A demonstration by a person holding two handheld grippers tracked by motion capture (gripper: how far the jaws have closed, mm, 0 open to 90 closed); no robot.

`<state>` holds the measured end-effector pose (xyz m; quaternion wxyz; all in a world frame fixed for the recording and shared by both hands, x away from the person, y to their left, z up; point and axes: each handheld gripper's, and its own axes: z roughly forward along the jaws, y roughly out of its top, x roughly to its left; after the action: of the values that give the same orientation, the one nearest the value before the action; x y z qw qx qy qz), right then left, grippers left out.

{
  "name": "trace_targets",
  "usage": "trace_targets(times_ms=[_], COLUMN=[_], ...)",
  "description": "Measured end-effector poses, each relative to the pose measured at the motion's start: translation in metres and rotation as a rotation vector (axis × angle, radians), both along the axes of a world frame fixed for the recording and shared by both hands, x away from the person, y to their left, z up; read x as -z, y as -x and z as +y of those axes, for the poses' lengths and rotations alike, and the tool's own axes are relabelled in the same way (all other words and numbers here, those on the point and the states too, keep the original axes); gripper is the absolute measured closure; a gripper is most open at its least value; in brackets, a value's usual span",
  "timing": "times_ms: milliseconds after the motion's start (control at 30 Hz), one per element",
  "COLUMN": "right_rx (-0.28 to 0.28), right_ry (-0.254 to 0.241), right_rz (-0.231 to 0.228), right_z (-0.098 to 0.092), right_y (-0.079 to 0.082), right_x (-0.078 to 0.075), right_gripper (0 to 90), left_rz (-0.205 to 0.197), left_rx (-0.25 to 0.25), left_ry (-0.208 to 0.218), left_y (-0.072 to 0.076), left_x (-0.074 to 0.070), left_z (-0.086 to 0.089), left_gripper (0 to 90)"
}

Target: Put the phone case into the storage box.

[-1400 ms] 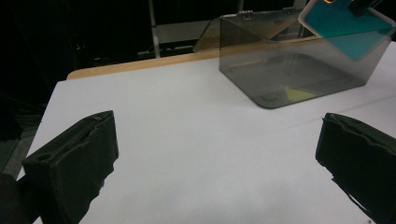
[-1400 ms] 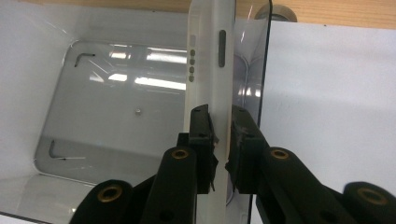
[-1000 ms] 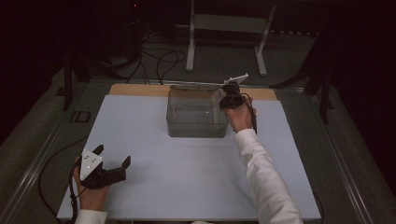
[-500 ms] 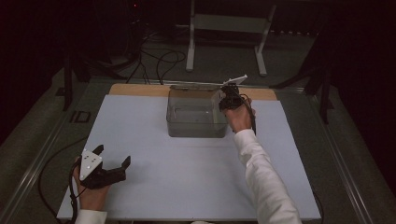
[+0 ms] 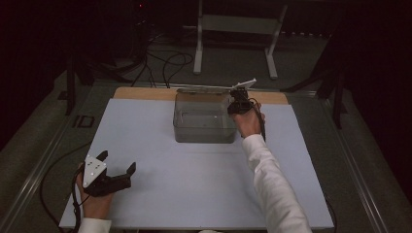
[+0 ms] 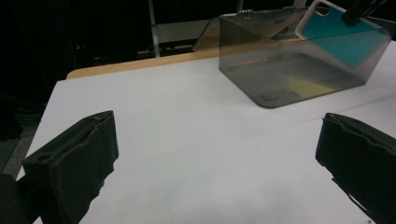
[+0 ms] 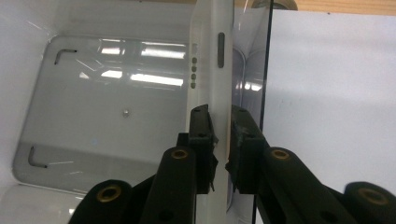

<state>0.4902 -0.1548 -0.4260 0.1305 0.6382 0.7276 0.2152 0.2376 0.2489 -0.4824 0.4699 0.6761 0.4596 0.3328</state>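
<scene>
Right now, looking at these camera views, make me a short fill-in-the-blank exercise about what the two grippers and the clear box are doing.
1. The right gripper is shut on a white ____ with a teal inner face, held on edge.
2. It holds that thing over the open top of the clear plastic ____, at the far middle of the white table top.
3. The left gripper rests near the table's front corner with its jaws ____ and nothing between them.

Missing words: phone case; box; open

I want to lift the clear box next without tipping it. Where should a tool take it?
Grip the clear box by its left wall, coming straight down from above: the top is open and the rim is thin enough for jaws. The phone case and right tool occupy the right wall.
</scene>
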Motion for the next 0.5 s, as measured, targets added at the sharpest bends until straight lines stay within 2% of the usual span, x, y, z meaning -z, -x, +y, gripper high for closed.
trace_targets(times_ms=[133, 500], right_rx=[-0.005, -0.007], right_ry=[0.019, 0.031], right_rz=[-0.009, 0.002], right_z=[0.0015, 0.0065], right_y=[-0.0006, -0.0018], right_x=[0.0005, 0.0053], right_gripper=[81.0, 80.9], left_rz=[0.000, -0.001], left_rx=[0.000, -0.002], left_ry=[0.000, 0.002], left_y=[0.0000, 0.0001], left_x=[0.0000, 0.0002], left_z=[0.0000, 0.0006], left_gripper=[0.1, 0.1])
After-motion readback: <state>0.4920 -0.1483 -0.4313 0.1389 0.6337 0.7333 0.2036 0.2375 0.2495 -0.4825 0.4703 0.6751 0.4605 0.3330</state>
